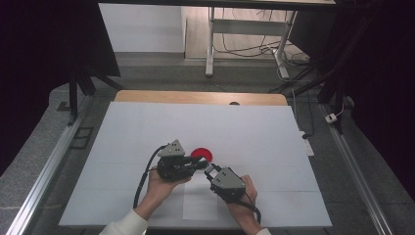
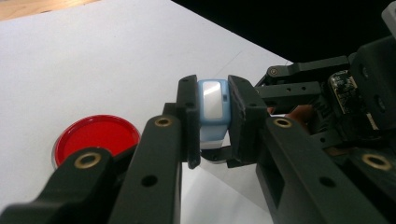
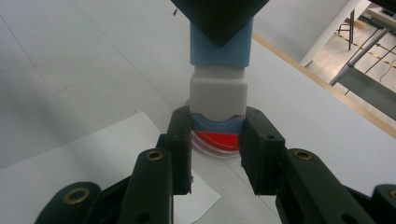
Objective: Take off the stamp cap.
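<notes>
A small blue and white object is held just above the table between both grippers. My left gripper is shut on its blue end, which has a white window. My right gripper is shut on the other end, where a white block meets a blue base. A round red disc in a clear rim lies on the white table just beyond the grippers. The same red disc lies left of the left jaws, and the red disc shows under the object in the right gripper view.
A loose white paper sheet lies near the front edge between the person's forearms. The table's wooden far edge shows at the back. Metal rails flank the table, with a desk frame and cables beyond.
</notes>
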A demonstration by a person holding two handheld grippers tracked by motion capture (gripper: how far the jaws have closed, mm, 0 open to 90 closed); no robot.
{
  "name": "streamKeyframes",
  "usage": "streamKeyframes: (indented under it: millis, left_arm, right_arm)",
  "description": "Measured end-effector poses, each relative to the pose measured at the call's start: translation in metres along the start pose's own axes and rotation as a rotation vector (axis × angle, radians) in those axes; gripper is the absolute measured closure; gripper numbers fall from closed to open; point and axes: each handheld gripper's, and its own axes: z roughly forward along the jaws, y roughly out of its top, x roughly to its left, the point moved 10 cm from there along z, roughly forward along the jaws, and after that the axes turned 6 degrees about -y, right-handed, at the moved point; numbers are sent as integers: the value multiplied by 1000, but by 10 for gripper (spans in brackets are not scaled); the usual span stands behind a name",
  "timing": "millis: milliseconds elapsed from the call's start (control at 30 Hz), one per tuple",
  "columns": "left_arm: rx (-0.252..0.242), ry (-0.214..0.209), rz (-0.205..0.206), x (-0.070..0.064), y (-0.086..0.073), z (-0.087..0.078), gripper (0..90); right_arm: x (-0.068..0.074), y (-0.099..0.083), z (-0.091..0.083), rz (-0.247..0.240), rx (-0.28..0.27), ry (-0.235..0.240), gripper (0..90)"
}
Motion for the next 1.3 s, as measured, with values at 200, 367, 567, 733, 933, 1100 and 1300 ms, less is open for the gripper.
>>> streamKeyframes:
  millis: [200, 367, 567, 733, 933, 1100, 1300]
  left_arm:
    - [-8, -1, -3, 0, 1, 0, 756]
    - [-28, 34, 4, 4, 4, -6, 757]
    - [-58, 10, -38, 9, 7, -16, 757]
    - [-50, 6, -32, 7, 6, -13, 757]
    - [-49, 14, -27, 8, 6, -14, 757]
    - [-46, 22, -18, 8, 5, -15, 756]
    - [-46, 25, -15, 9, 5, -16, 756]
  right_arm:
    - [-1, 1, -1, 15, -7, -3, 655]
    - [-1, -4, 1, -52, 29, -7, 656]
    - [-7, -7, 1, -16, 28, -2, 655]
    - [-11, -8, 0, 7, 19, 2, 655]
    - [-14, -11, -1, 28, 22, 6, 655]
    - [-17, -13, -3, 39, 19, 15, 654]
    - [-25, -23, -10, 57, 26, 26, 654]
